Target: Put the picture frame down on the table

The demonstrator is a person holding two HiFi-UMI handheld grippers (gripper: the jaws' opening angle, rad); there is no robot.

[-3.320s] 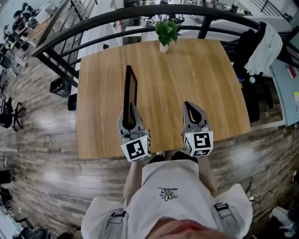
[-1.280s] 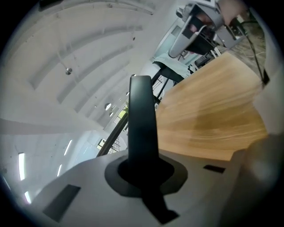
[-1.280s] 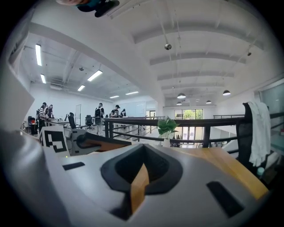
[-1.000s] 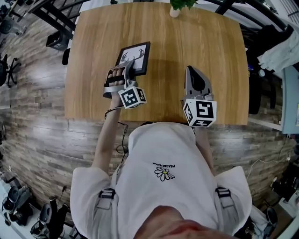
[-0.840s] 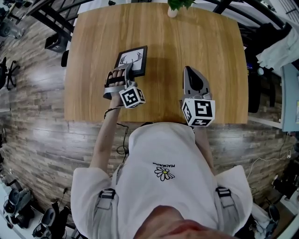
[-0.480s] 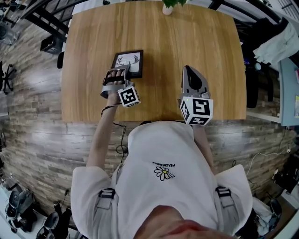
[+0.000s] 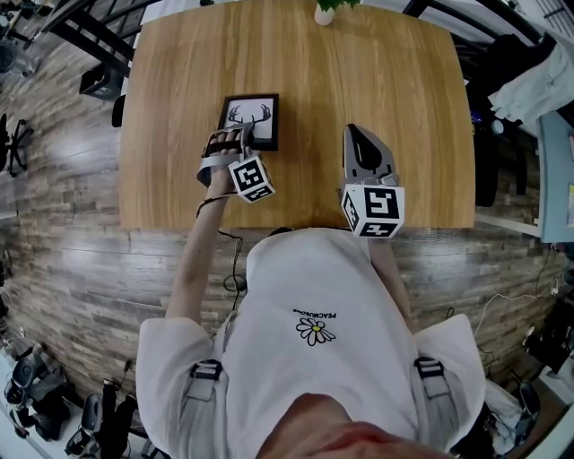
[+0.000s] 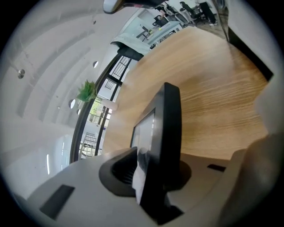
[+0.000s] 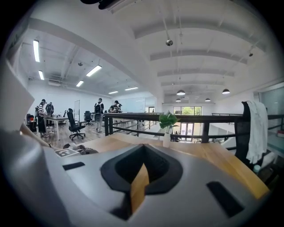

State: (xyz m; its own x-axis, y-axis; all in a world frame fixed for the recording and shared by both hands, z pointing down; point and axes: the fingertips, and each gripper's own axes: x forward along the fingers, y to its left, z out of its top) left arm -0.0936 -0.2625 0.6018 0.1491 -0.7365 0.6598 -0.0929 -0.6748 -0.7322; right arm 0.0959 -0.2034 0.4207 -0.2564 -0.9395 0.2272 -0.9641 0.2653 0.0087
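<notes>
The picture frame (image 7: 250, 120), black with an antler drawing, lies face up on the wooden table (image 7: 395, 81), left of centre. My left gripper (image 7: 239, 138) is turned on its side and shut on the frame's near edge. In the left gripper view the frame (image 8: 167, 128) stands edge-on, clamped between the jaws of that gripper (image 8: 150, 175). Whether the frame rests fully flat on the wood cannot be told. My right gripper (image 7: 352, 132) hovers to the frame's right, shut and holding nothing. The right gripper view shows its tips (image 9: 141, 170) meeting.
A small potted plant (image 7: 327, 11) stands at the table's far edge, also seen as the plant (image 9: 167, 122) in the right gripper view. A black railing (image 9: 133, 119) runs behind the table. A white garment (image 7: 538, 76) hangs on a chair at the right.
The frame stood upright on its edge 3.3 s ago and now lies face up, still held by the left gripper. Over the last second both grippers have barely shifted.
</notes>
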